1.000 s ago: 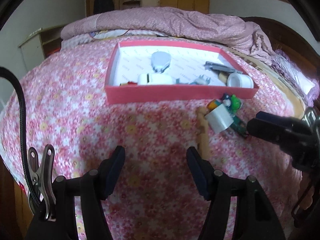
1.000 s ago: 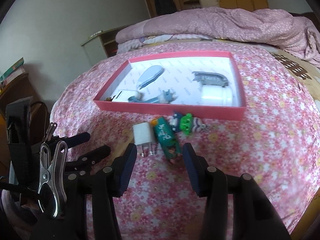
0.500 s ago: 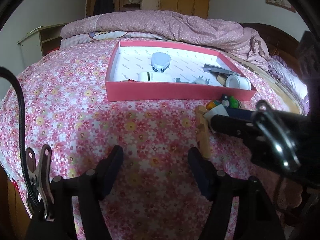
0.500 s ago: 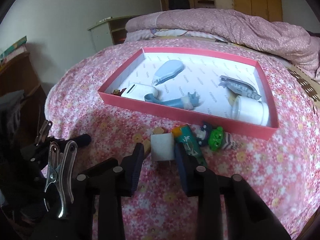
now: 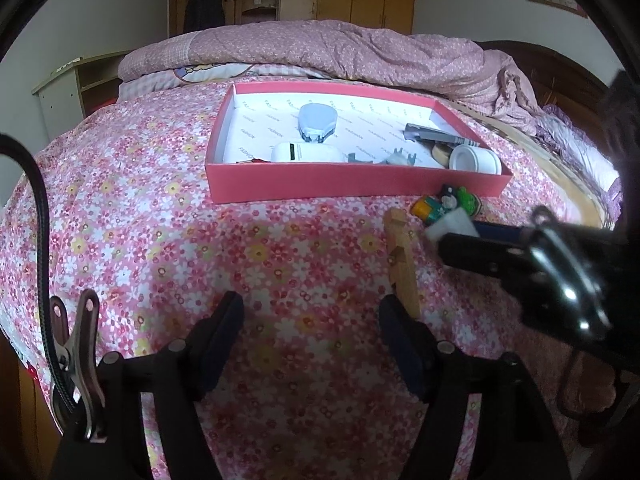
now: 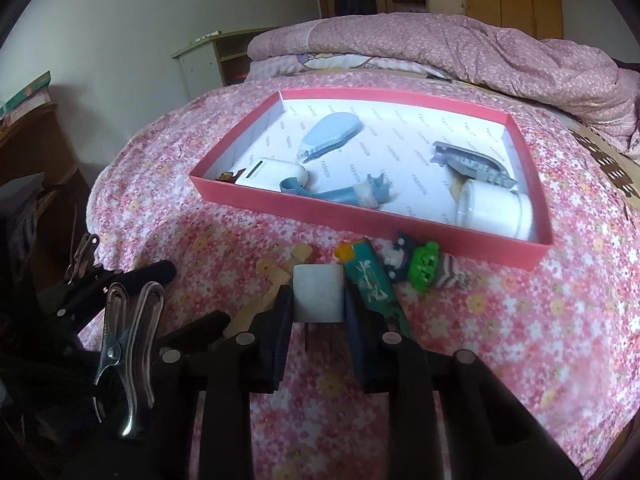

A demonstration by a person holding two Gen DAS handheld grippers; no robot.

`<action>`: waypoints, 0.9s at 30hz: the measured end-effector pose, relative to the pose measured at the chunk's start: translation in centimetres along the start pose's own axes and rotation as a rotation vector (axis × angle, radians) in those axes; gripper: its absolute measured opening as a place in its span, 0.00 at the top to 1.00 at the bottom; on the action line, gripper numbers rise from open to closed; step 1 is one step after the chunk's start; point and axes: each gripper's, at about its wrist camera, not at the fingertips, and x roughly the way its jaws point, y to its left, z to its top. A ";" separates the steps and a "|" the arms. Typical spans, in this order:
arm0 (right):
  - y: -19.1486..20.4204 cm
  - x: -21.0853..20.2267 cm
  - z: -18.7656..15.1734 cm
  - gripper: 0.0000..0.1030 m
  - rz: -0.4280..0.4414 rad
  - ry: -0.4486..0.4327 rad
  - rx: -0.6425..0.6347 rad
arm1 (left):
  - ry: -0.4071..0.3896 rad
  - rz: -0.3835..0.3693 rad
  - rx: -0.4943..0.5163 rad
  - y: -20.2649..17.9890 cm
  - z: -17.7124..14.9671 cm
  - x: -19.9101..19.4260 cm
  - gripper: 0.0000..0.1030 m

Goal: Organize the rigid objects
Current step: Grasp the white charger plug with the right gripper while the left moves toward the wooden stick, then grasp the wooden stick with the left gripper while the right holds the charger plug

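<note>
My right gripper (image 6: 318,308) is shut on a white plug adapter (image 6: 318,298), just off the flowered bedspread in front of the pink tray (image 6: 360,222). The adapter also shows in the left wrist view (image 5: 452,222), with the right gripper (image 5: 452,240) coming in from the right. Beside it lie a green tube (image 6: 370,284), a green toy figure (image 6: 424,266) and a wooden clothespin (image 5: 402,260). My left gripper (image 5: 312,328) is open and empty above the bedspread, with the clothespin's near end by its right finger.
The pink tray (image 5: 352,184) holds a blue tape dispenser (image 6: 330,138), a white case (image 6: 274,174), a grey clip (image 6: 474,164), a white jar (image 6: 494,212) and a blue tool (image 6: 340,194). A rumpled quilt (image 5: 360,52) lies behind the tray. A bedside shelf (image 6: 208,60) stands at the left.
My right gripper moved forward around the white plug adapter and closed on it. The left gripper stayed open and dropped slightly lower toward the bedspread.
</note>
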 end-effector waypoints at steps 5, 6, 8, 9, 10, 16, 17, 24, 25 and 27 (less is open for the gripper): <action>-1.1 -2.0 -0.9 0.75 -0.009 -0.007 0.028 | 0.006 0.003 0.002 -0.1 0.0 0.0 0.28; -1.4 -2.4 -1.1 0.75 -0.017 -0.005 0.036 | 0.007 0.001 0.001 -0.1 0.0 -0.1 0.28; -2.0 -3.2 -1.5 0.75 -0.041 0.000 0.046 | 0.005 -0.014 -0.003 -0.1 0.0 -0.3 0.28; -2.2 -3.4 -1.7 0.75 -0.049 0.004 0.050 | 0.000 -0.024 -0.004 -0.2 0.1 -0.6 0.28; -2.4 -3.6 -1.9 0.75 -0.058 0.010 0.056 | -0.006 -0.033 -0.005 -0.2 0.1 -0.9 0.28; -4.0 -4.3 -3.7 0.75 -0.104 0.046 0.080 | -0.016 -0.089 0.023 -1.5 0.6 -1.7 0.28; -4.0 -4.2 -3.9 0.75 -0.108 0.051 0.079 | -0.011 -0.089 0.034 -1.8 0.6 -1.6 0.28; -3.9 -3.3 -4.3 0.75 -0.132 0.057 0.057 | 0.041 0.011 0.106 -3.3 0.4 0.6 0.28; -3.8 -3.3 -4.4 0.75 -0.135 0.054 0.049 | 0.031 0.030 0.099 -3.0 0.4 0.5 0.28; -3.8 -3.3 -4.4 0.74 -0.138 0.049 0.044 | 0.021 0.070 0.082 -2.3 0.6 0.5 0.28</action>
